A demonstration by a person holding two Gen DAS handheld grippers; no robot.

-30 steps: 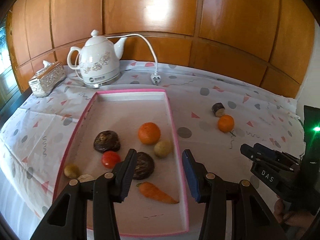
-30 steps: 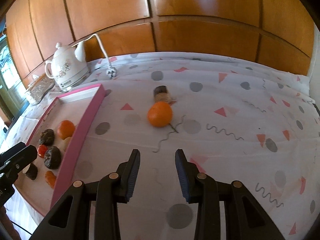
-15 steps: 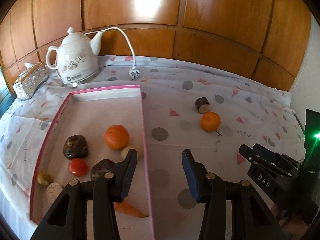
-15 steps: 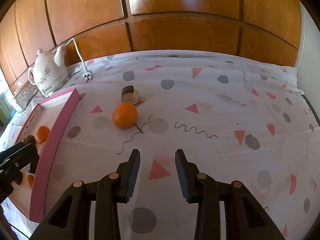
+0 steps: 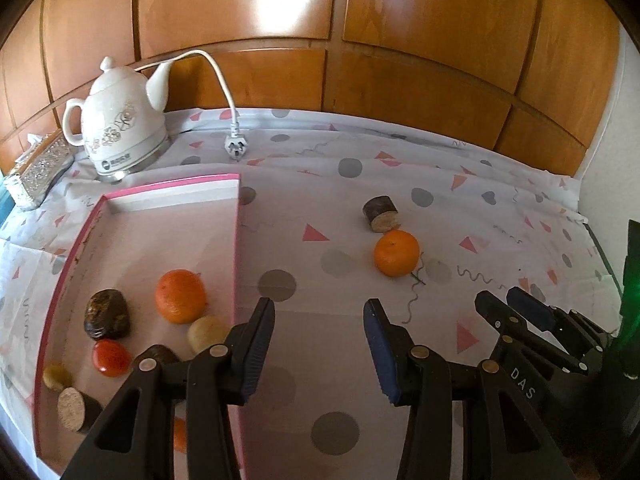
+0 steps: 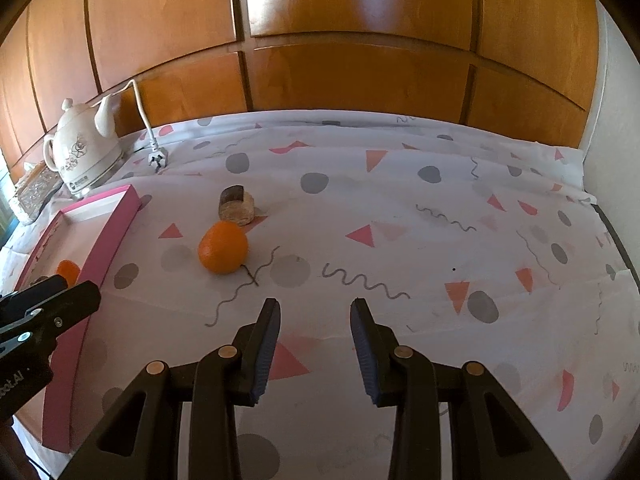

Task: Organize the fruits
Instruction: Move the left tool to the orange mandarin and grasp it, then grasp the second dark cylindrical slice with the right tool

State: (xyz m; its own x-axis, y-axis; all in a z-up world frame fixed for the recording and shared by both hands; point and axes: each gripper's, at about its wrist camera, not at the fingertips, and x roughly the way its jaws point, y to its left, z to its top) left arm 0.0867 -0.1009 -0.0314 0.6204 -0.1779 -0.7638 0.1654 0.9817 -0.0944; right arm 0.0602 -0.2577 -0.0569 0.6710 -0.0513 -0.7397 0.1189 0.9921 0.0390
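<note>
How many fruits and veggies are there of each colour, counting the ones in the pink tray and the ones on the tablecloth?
Orange: 3 (tray orange, tablecloth orange, partly hidden carrot)
Dark brown: 4 ()
Red: 1 (tomato)
Yellowish: 2 ()
Total: 10

I count two oranges (image 5: pixel 396 253) (image 5: pixel 181 296), one tomato (image 5: pixel 111 357), one kettle (image 5: pixel 120 132), one tray (image 5: pixel 172 188), my two grippers (image 5: pixel 319 346) (image 6: pixel 315 346).
</note>
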